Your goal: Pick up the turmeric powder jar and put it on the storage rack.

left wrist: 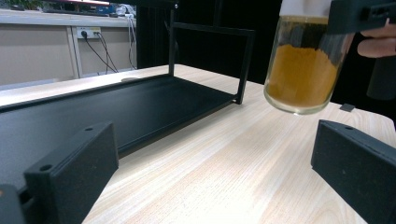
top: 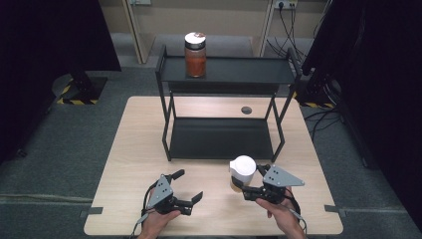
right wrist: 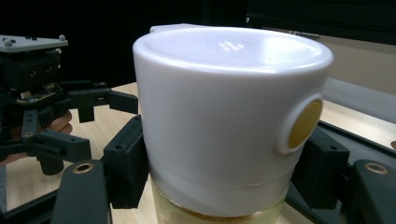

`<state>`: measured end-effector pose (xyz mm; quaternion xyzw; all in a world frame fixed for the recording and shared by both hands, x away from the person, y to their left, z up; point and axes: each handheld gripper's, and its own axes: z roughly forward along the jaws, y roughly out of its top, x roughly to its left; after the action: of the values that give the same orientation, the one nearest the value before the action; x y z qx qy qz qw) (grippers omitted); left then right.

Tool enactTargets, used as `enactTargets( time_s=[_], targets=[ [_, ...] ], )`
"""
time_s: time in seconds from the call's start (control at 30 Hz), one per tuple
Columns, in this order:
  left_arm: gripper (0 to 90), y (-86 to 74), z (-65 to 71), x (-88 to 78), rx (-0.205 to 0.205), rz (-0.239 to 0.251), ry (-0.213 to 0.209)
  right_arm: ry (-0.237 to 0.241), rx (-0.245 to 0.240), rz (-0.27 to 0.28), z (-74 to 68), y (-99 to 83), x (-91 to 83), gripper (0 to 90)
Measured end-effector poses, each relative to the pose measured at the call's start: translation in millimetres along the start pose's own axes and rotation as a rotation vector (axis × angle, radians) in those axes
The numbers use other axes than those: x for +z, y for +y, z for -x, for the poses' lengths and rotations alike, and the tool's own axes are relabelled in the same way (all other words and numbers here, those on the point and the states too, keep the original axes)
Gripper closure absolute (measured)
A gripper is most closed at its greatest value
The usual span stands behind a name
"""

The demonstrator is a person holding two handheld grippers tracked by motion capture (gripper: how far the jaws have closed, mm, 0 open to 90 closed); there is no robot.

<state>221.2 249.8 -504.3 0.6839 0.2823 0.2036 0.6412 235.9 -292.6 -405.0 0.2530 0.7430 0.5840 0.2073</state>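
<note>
My right gripper [top: 242,183] is shut on a glass jar of yellow powder [top: 241,174] with a white lid [right wrist: 224,107], holding it just below the lid and clear of the table, in front of the black shelf rack [top: 224,69]. In the left gripper view the jar [left wrist: 303,70] hangs above the wood at upper right. The pads [right wrist: 123,168] press on the jar's neck from both sides. My left gripper [top: 187,186] rests low over the table's front left, open, with nothing between its jaws. A jar of red-orange contents [top: 195,55] stands on the rack's top shelf.
The rack's lower shelf [top: 219,139] lies bare on the wooden table [top: 134,149]. A small dark round grommet [top: 246,110] sits in the tabletop behind the rack. Dark curtains flank the table, and cables and wall sockets lie beyond it.
</note>
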Motion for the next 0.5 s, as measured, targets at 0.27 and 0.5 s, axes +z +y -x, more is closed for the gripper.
enactTargets(
  time_s=[0.27,0.5],
  targets=[
    [0.3,-0.3,-0.5,-0.1,-0.001,0.001,0.007,-0.003,0.006,0.0,3.4,7.9,-1.7,30.9],
    [0.4,-0.3,-0.3,-0.1,-0.001,0.001,0.006,0.009,-0.004,-0.002,8.6,22.6,-1.1,30.9]
  ],
)
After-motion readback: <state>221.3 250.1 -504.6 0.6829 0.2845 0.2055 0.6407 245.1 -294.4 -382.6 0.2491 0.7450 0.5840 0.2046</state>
